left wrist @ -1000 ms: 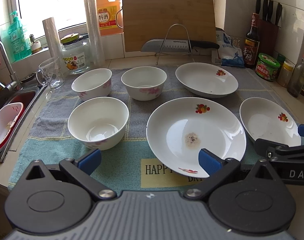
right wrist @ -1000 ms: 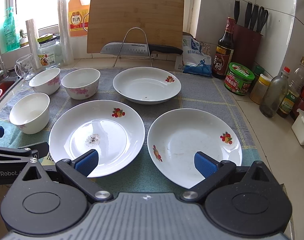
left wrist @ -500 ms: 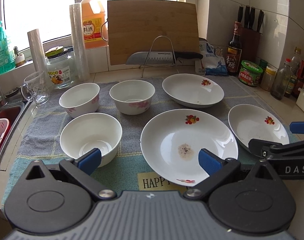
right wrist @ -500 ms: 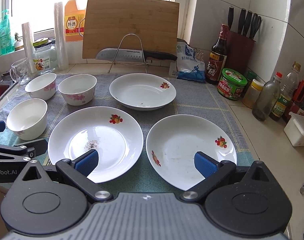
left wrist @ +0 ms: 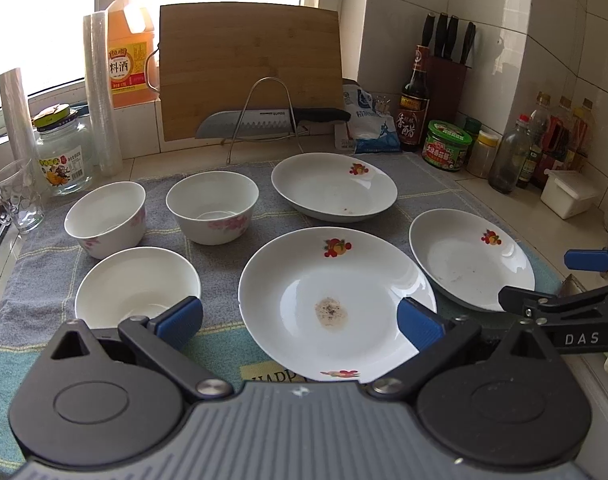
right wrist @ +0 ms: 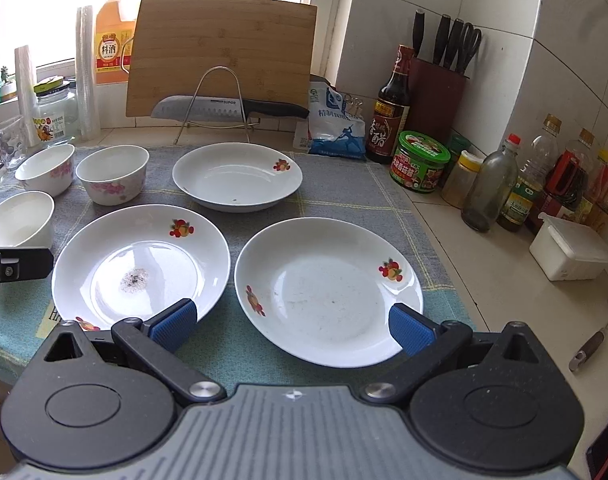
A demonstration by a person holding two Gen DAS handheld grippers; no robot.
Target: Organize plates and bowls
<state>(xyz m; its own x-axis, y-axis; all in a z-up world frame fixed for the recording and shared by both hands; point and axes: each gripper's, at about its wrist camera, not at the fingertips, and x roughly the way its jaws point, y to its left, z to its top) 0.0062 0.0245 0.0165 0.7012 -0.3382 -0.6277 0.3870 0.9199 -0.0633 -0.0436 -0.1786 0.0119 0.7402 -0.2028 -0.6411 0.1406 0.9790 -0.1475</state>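
Three white plates with fruit prints lie on a grey-green cloth [left wrist: 223, 344]: a stained near plate [left wrist: 336, 300], a right plate [left wrist: 470, 258] and a far plate [left wrist: 334, 186]. Three white bowls stand to the left: a near bowl [left wrist: 137, 286], a far-left bowl [left wrist: 105, 218] and a middle bowl [left wrist: 211, 206]. My left gripper [left wrist: 299, 320] is open and empty, just before the stained plate [right wrist: 139, 264]. My right gripper [right wrist: 289, 322] is open and empty, just before the right plate [right wrist: 328, 290]. The far plate [right wrist: 237, 176] and the bowls [right wrist: 111, 178] also show in the right wrist view.
A cutting board [left wrist: 249, 68], a knife on a wire rack [left wrist: 263, 122], an oil jug [left wrist: 129, 50], a jar [left wrist: 63, 156] and a glass mug [left wrist: 15, 196] stand at the back. Sauce bottles [right wrist: 488, 192], a green jar [right wrist: 422, 162], a knife block [right wrist: 436, 96] and a white box [right wrist: 568, 250] line the right.
Both views have swung to the right and risen slightly; the sink has left the left view and more of the right counter shows. Both grippers stay open and no dish has moved.
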